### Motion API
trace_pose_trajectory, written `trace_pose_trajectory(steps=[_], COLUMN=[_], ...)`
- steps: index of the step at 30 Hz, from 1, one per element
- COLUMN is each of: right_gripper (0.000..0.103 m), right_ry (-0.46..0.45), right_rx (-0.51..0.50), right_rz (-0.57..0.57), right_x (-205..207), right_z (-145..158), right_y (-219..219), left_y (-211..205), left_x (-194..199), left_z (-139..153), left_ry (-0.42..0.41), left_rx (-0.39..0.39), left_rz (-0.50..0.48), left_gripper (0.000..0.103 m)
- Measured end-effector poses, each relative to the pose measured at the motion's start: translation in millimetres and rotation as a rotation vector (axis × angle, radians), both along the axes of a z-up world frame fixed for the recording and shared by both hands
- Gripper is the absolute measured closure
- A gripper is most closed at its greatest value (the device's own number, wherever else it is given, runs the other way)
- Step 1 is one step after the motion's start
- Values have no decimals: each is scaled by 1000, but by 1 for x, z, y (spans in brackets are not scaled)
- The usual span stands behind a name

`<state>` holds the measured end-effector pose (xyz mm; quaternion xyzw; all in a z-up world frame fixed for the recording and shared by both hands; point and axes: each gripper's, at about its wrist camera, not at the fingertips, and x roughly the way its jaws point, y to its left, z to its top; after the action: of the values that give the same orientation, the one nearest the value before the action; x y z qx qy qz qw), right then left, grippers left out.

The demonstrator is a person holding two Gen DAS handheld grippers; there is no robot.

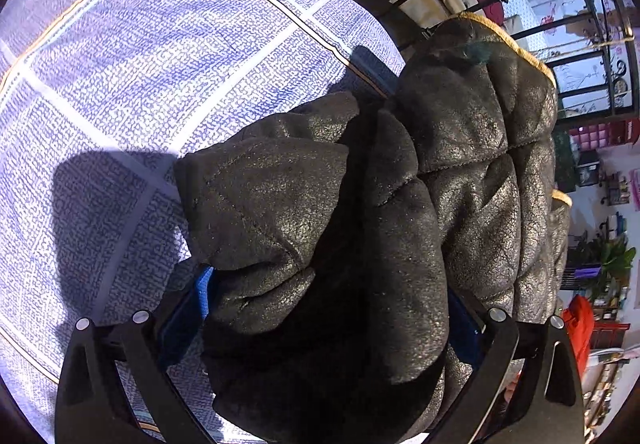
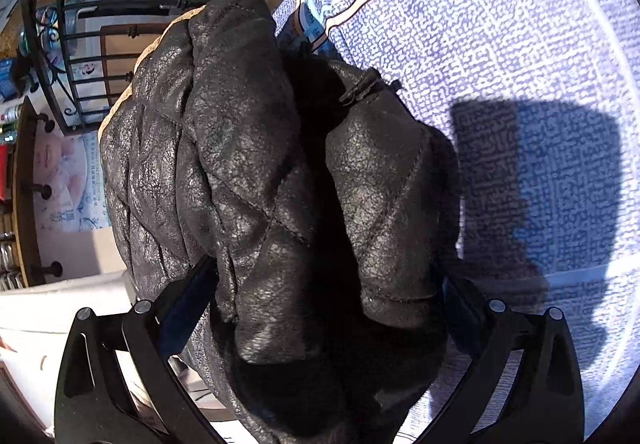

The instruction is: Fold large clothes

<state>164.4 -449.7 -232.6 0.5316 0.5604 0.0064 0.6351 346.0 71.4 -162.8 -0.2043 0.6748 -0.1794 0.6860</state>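
Left wrist: jacket bunched inside claw.

You are working over a bed wearing a blue-and-white checked cover, with the dark quilted jacket lying on it.

A bed cover in blue-and-white weave with pale grid lines spreads under hard sunlight casting sharp dark shadows, bounded by a black wrought-iron bed frame, beyond which stand cluttered shelves and a potted plant.
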Motion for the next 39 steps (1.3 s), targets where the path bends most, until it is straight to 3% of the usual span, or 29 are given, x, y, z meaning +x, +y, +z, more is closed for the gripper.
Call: trace_pose_trajectory(steps=[4,7,12,17,19,26,34,39], right_gripper=[4,14,39,53,56,64,68,69], right_ry=[21,21,8,-9,-22,-106,-284,-379], right_rx=[-4,-45,-143,-241,-277,-419,-727,-875], right_rz=[3,-3,-4,-7,-9,68,301,383], right_x=[-2,2,0,-8,-11,-33,-34,-45], right_z=[-1,9,34,66,82,156,294,389], right_y=[-1,6,18,31,36,66,96,94], left_y=[-10,-20,-46,-63,-65,-67,-82,-139], left_x=[-1,-2,-10,-20,-28,-38,-58,-60], left_z=[0,3,31,53,62,90,136,202], left_ry=[-20,-61,-127,-189,-219,-280,-348,-494], left_rx=[69,152,307,406,429,391,234,125], left_rz=[-8,-15,-74,-156,-195,-223,-206,-279], left_gripper=[4,7,31,57,63,73,76,77])
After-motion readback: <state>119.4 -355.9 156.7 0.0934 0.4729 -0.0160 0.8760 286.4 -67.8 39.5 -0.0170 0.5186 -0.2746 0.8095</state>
